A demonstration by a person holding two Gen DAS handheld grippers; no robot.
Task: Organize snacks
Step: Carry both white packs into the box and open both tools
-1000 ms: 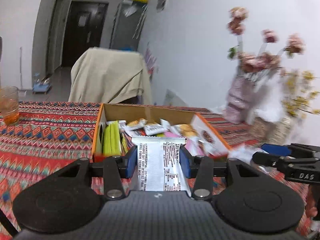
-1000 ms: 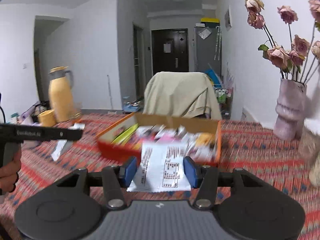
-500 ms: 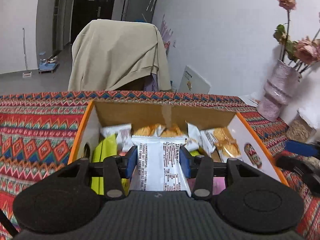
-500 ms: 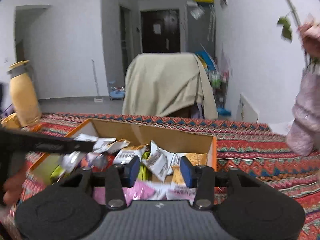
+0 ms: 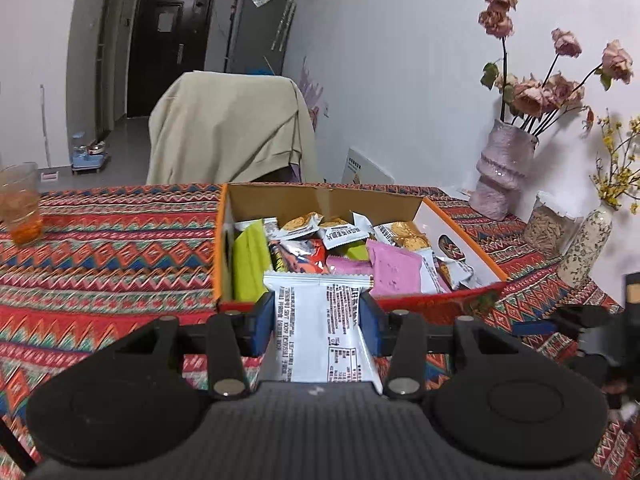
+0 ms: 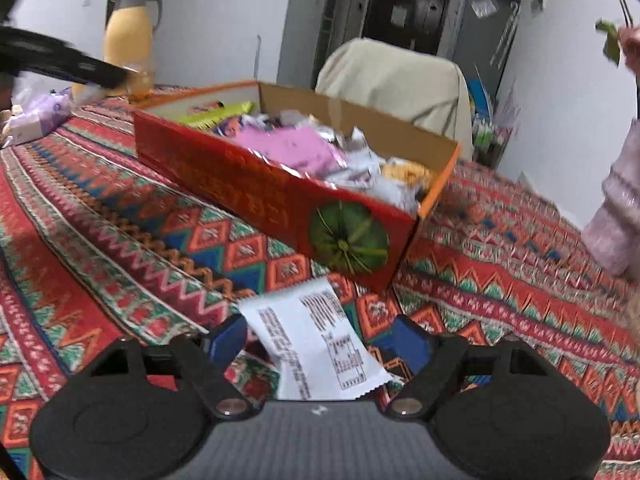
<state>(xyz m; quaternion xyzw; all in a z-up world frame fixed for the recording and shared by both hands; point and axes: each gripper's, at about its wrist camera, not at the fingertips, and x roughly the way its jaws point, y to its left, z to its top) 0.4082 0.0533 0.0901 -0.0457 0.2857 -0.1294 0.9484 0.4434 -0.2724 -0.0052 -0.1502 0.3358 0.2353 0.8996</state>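
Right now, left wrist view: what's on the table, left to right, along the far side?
Glass cup → snack box → pink vase → clear jar → patterned bottle.

light: dim, cool indoor | left view: sharp | right view: motion-blurred | edges: fisheye-bent, dark corners

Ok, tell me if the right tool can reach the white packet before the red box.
Probably yes: the right tool is open with the white packet lying between its fingers on the tablecloth, short of the red box, nothing covering it.
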